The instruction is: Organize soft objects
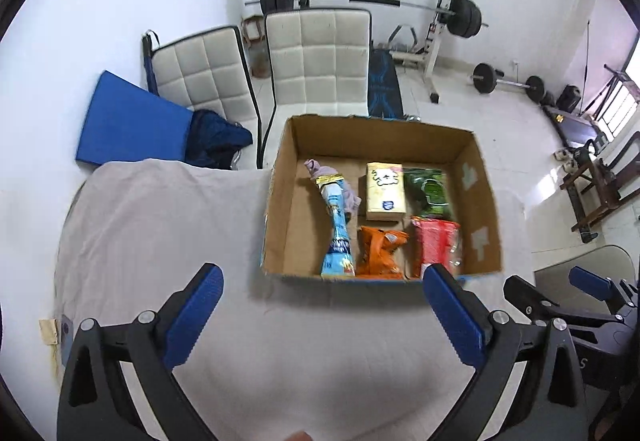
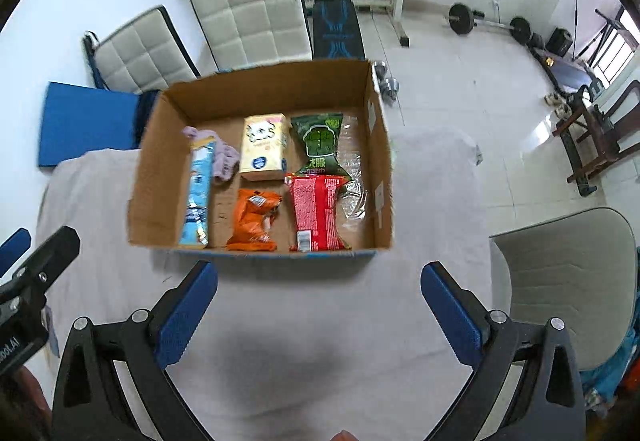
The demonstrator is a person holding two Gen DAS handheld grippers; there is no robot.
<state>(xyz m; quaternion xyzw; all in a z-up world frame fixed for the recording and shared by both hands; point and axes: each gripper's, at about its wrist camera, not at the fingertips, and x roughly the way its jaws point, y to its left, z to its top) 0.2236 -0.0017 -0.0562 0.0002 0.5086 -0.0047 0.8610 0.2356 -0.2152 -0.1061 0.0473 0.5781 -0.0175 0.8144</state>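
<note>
An open cardboard box (image 1: 280, 169) (image 2: 152, 145) stands on a table under a grey cloth (image 1: 160, 225) (image 2: 320, 301). Inside lie a blue packet (image 1: 338, 237) (image 2: 198, 193), a purple cloth (image 1: 352, 197) (image 2: 224, 157), a yellow tissue pack (image 1: 385, 191) (image 2: 264, 149), an orange packet (image 1: 380, 251) (image 2: 252, 221), a green packet (image 1: 428, 191) (image 2: 318, 141) and a red packet (image 1: 434, 245) (image 2: 318, 213). My left gripper (image 1: 322, 313) is open and empty in front of the box. My right gripper (image 2: 320, 305) is open and empty, also in front of the box.
Two white padded chairs (image 1: 316, 61) (image 2: 252, 13) and a blue mat (image 1: 128, 121) stand behind the table. A weight bench with a barbell (image 1: 400, 1) is at the back. A grey chair (image 2: 568, 281) is at the right of the table.
</note>
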